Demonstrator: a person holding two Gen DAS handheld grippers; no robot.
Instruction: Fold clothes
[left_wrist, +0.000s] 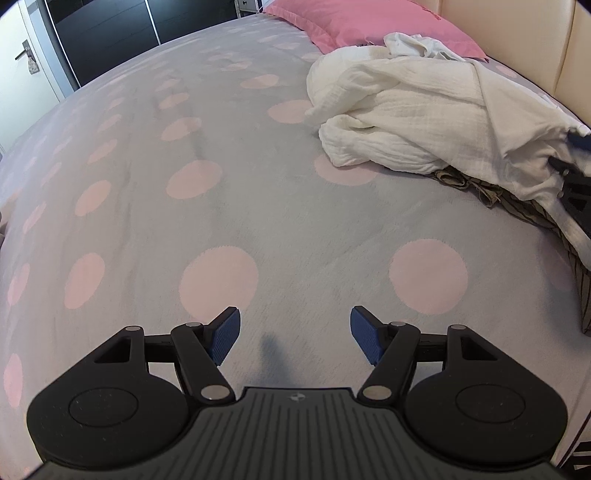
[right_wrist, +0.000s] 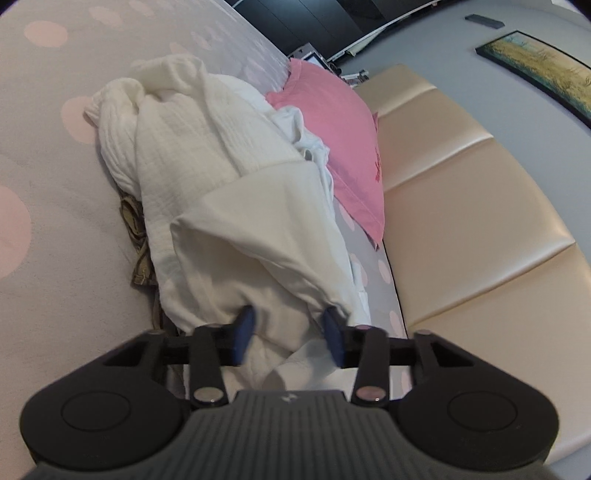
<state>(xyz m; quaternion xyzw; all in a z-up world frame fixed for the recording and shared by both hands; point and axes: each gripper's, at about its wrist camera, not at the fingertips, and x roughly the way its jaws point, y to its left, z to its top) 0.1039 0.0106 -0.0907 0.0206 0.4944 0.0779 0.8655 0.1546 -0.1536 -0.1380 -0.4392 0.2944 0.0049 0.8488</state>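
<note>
A heap of white crinkled clothes (left_wrist: 413, 122) lies on the bed at the far right of the left wrist view, with an olive patterned garment (left_wrist: 480, 188) under it. My left gripper (left_wrist: 293, 334) is open and empty over bare bedspread, well short of the heap. In the right wrist view the white heap (right_wrist: 207, 177) fills the centre. My right gripper (right_wrist: 290, 328) is open, its blue pads either side of a smooth white fabric fold (right_wrist: 258, 240). The right gripper also shows at the left wrist view's right edge (left_wrist: 570, 162).
The bed has a grey spread with pink dots (left_wrist: 184, 184). A pink pillow (left_wrist: 362, 22) lies at the head, also in the right wrist view (right_wrist: 343, 140). A cream padded headboard (right_wrist: 461, 206) runs along the right. Dark wardrobe doors (left_wrist: 110, 33) stand beyond the bed.
</note>
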